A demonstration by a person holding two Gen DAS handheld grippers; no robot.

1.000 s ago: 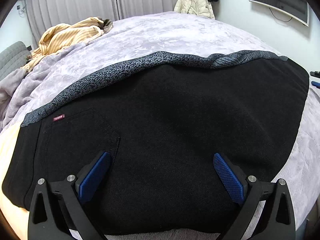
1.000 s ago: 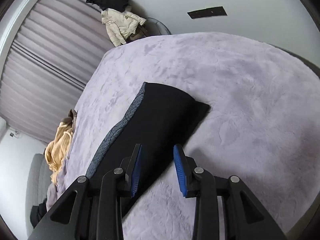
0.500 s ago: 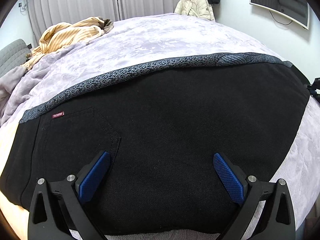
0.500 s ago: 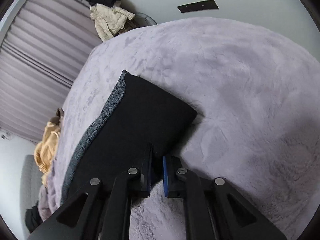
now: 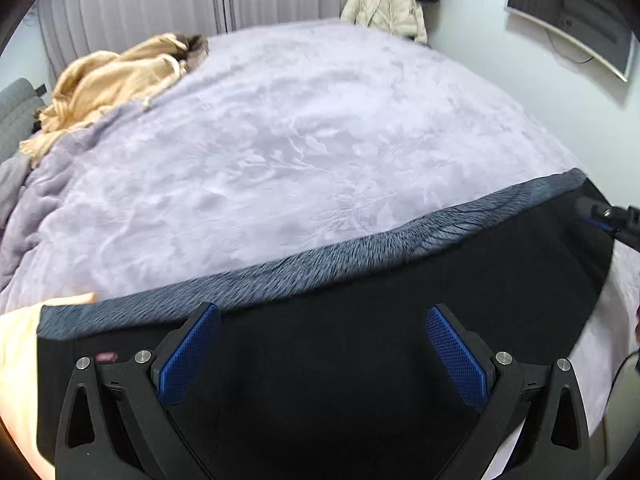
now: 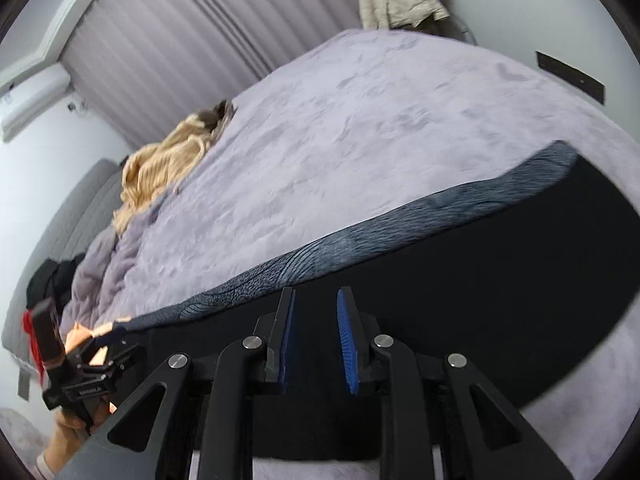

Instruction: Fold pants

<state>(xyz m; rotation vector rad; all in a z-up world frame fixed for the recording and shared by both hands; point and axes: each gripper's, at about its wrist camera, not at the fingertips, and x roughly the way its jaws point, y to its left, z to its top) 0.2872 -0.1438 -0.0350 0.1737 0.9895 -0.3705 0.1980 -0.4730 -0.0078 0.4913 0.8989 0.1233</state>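
The pants lie flat on the lilac blanket covering the bed, a black slab with a speckled grey band along its far edge. In the left wrist view, the left gripper is above the near part of the pants with its jaws spread wide; black cloth fills the gap below, and no pad is seen pressing on it. A small red label on the pants shows just beside the left finger. At the far right edge of this view, part of the right gripper appears near the pants' end. In the right wrist view, the right gripper is over the pants, its jaws narrowly parted and opening, gripping nothing. A tan garment lies bunched well apart, at the blanket's far left.
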